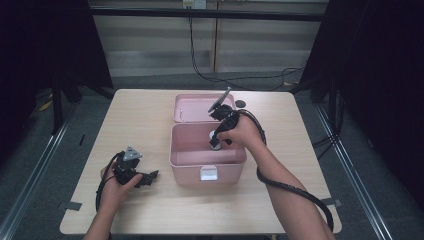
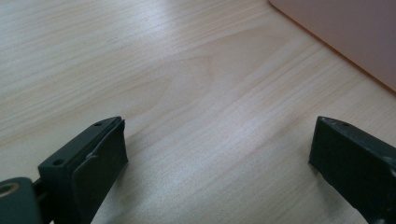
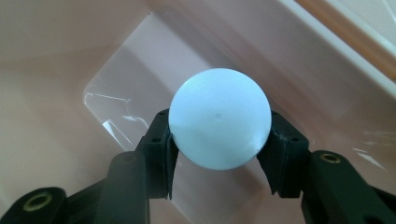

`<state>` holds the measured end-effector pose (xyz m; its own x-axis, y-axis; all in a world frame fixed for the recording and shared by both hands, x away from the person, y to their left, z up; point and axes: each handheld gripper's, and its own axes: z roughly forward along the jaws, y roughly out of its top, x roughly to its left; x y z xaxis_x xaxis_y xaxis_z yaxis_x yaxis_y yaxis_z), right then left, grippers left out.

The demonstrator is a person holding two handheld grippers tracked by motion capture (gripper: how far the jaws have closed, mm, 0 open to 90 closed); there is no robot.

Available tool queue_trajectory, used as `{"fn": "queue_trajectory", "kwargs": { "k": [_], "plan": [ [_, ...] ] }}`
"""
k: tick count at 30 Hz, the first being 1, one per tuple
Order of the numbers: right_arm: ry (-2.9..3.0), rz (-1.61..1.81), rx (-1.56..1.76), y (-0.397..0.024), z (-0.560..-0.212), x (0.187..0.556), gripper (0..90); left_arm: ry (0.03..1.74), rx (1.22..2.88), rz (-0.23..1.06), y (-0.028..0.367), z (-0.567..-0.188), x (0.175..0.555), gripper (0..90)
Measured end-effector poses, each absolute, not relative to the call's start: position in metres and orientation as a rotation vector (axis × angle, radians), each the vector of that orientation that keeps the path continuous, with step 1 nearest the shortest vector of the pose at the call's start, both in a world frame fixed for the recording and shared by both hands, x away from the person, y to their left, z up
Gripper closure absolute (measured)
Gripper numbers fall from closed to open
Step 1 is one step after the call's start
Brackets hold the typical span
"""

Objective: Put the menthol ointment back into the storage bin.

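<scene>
Ball held inside the pink box

Right gripper (image 3: 219,154) reaches down into the open pink box (image 1: 207,160); its jaws clamp a pale blue ball (image 3: 219,117) from both sides, just above the box floor; left gripper (image 2: 219,154) rests low over the wooden counter (image 2: 187,84), near the box, jaws wide apart around bare wood; lid (image 1: 192,107) stands tipped back behind.

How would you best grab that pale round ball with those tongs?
Across its widest middle, one jaw on each side, coming down from above into the open pink box. The ball is smooth and round, so off-centre jaws would probably slip. The right tongs hold it just so.
</scene>
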<state>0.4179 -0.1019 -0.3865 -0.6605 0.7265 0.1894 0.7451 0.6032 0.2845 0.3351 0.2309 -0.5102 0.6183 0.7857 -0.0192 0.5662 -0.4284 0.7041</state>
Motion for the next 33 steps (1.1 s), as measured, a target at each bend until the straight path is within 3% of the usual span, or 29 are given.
{"fn": "queue_trajectory", "kwargs": {
  "k": [33],
  "plan": [
    [-2.741, -0.509, -1.358, -0.085, -0.414, 0.432, 50.5, 1.051, 2.152, 0.410, 0.231, -0.510, 0.335, 3.4]
  ]
}}
